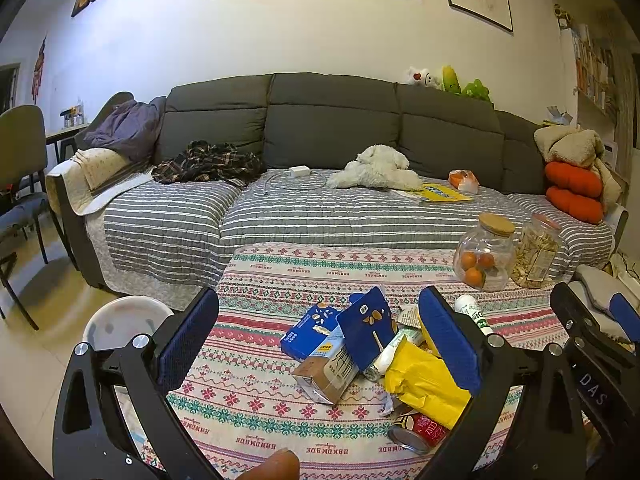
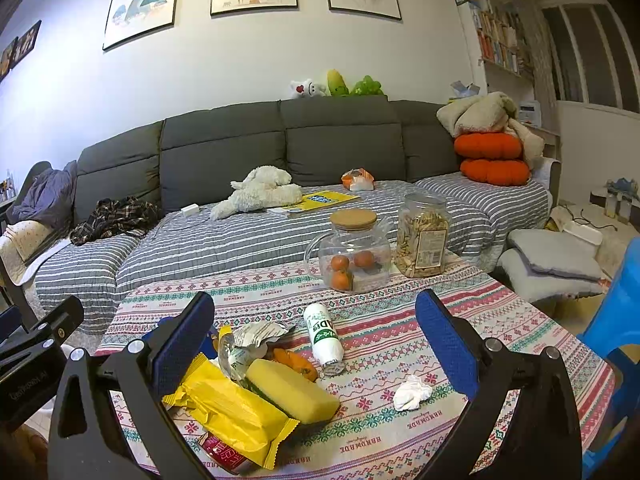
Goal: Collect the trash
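yellow wrapper (image 2: pixel 232 408) between open right jaws

Black tongs (image 1: pixel 320 344) with blue pads (image 1: pixel 188 340), silver screws.

the bench (image 2: pixel 500 320), under a patterned cloth, carries cartons (image 1: pixel 328 356), yellow wrappers (image 2: pixel 232 412), a red can (image 1: pixel 420 432), white bottle (image 2: pixel 324 336) and crumpled tissue (image 2: pixel 412 392) near the right gripper (image 2: pixel 316 344); two jars (image 2: pixel 352 256) stand beyond.

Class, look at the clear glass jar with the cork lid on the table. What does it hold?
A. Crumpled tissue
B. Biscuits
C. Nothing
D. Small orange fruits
D: through the wall of the glass jar three small orange fruits show under the cork lid; the biscuits sit in the plastic jar beside it.
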A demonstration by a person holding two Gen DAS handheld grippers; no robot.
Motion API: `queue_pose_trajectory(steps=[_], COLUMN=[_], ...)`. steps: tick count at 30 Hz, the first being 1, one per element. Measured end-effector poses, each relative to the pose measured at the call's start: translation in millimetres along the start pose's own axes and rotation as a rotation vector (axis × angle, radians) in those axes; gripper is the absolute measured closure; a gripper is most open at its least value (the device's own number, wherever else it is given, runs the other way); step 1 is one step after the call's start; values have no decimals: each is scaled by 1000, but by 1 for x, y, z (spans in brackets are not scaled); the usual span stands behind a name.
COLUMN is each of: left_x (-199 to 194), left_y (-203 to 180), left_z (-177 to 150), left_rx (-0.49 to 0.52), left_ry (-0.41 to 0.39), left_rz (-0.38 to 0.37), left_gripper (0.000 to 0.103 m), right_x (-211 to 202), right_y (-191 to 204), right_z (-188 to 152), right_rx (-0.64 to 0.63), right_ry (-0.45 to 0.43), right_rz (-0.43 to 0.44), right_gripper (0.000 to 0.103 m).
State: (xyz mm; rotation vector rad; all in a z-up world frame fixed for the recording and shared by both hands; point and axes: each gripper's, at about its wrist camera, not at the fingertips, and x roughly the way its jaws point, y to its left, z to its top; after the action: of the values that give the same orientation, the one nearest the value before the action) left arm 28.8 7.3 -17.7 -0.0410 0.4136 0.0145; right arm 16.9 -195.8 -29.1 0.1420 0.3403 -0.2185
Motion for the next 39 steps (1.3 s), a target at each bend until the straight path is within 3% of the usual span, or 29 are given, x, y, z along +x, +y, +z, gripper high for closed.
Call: queue_pose_trajectory(steps=[6,11,17,26,35,36,39], left_x=[2,16,36,105,159,164,174], left_y=[1,0,1,-8,-28,-31,-33], left_z=[-1,-7,-15,-16,-6,-7,-12], left_rx=[2,6,-7,16,112,120,131], left_ry=[11,79,188,460,562,570,603], left_rz=[-1,-4,-27,-132,-209,-210,-237], left_gripper=[7,7,7,7,7,8,25], right_x=[2,13,19,41,54,56,58], right_y=[0,0,2,-16,-9,-7,2], right_z=[-4,-7,-7,-4,-10,-11,-17], right_rx=[0,-17,-44,32,-80,-101,-163], right_ry=[20,93,147,314,385,396,422], right_rz=[-3,-10,9,86,148,164,207], right_gripper=[5,5,5,5,5,5,5])
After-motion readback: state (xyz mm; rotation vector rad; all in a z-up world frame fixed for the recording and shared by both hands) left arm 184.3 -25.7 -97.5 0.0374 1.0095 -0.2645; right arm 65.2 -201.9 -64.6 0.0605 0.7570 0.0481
